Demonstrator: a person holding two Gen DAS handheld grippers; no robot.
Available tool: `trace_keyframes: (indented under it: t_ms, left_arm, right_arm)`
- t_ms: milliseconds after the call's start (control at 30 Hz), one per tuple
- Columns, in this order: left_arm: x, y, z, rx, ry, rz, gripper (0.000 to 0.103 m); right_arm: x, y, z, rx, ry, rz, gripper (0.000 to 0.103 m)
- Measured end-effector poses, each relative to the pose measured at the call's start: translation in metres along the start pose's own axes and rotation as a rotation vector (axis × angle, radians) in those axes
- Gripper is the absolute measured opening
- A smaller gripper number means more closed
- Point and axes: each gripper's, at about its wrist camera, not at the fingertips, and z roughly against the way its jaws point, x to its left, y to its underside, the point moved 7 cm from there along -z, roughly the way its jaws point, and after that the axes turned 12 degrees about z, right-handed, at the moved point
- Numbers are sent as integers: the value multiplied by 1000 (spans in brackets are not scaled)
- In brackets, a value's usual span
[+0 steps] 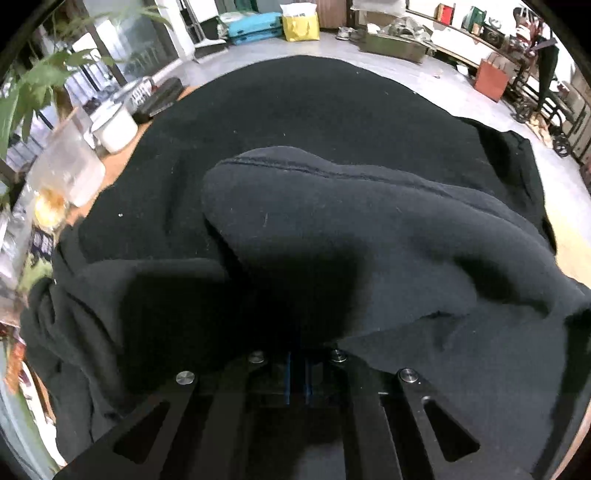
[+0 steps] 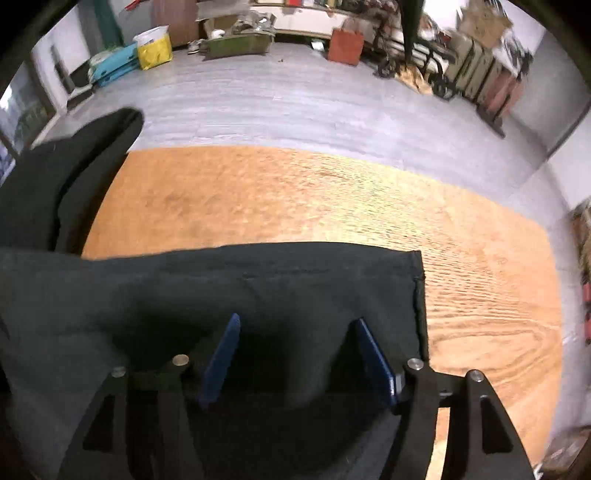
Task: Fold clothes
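Black garment (image 1: 332, 122) lies spread across the wooden table (image 2: 295, 199). Left gripper (image 1: 298, 363): blue fingers pressed together, pinching a raised fold of the garment. Right gripper (image 2: 295, 350): fingers spread wide, cloth lying between them, ungripped.

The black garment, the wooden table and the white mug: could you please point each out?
black garment (image 1: 332, 110): left wrist view, flat spread part.
wooden table (image 2: 295, 199): right wrist view, bare top.
white mug (image 1: 116, 129): left wrist view, side wall.

Left wrist view close above the black garment (image 1: 295, 147), facing across it toward the yellow bag (image 1: 301, 26), right wrist view low over the garment's edge, facing the same bag across the wooden table (image 2: 295, 199)
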Motion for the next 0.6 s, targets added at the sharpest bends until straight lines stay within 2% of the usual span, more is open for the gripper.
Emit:
trace_keyframes:
  t_ms: [133, 233, 300, 433, 533, 600]
  left_arm:
    - [30, -9, 4, 72, 26, 51, 7]
    - [33, -19, -6, 141, 66, 67, 7]
    - [38, -21, -11, 158, 100, 65, 7]
    - [43, -22, -20, 129, 129, 63, 7]
    - [46, -19, -24, 63, 130, 53, 7]
    - [49, -15, -25, 1, 140, 46, 7]
  right_arm:
    - [-8, -17, -14, -12, -23, -59, 77]
    - [-13, -30, -25, -23, -32, -79, 81]
    - [-13, -36, -30, -30, -34, -79, 83]
    - [-16, -30, -31, -51, -33, -80, 83]
    - [-17, -26, -33, -88, -25, -104, 84]
    - [-9, -13, -24, -85, -65, -96, 77]
